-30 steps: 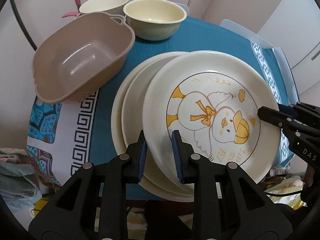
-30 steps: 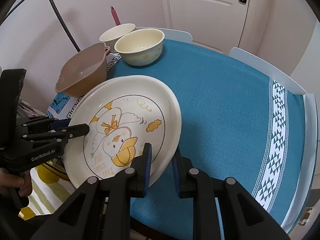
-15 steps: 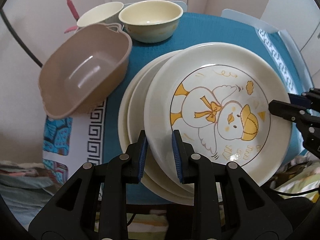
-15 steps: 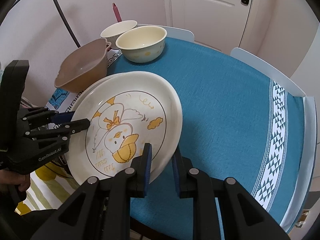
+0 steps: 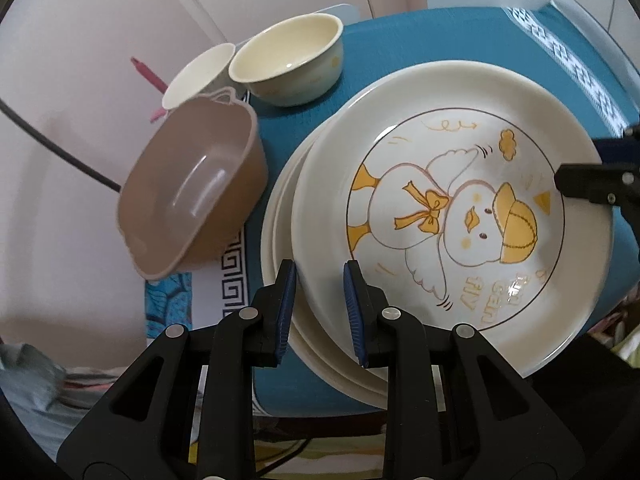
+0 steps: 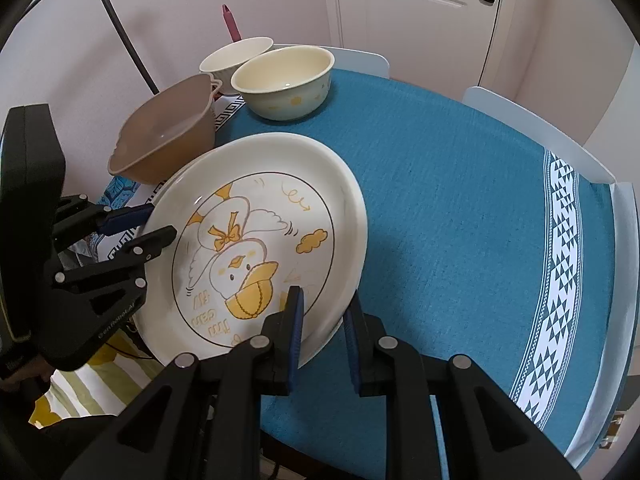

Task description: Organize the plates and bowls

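Pinching opposite rims of the duck plate (image 5: 448, 216), my left gripper (image 5: 320, 300) and right gripper (image 6: 323, 320) hold it tilted over the stacked plates (image 5: 280, 240) at the table's near edge. Beyond sit the brown basin (image 5: 192, 196), cream bowl (image 5: 288, 56) and white bowl (image 5: 196, 74) on the blue tablecloth (image 6: 460, 200).

Duck plate (image 5: 460, 216): glossy glazed ceramic. Brown basin (image 5: 192, 196): smooth shiny plastic. Desk cloth (image 6: 460, 208): matt woven fabric. Tool (image 5: 320, 304) w/ ribbed blue pads (image 5: 286, 312).
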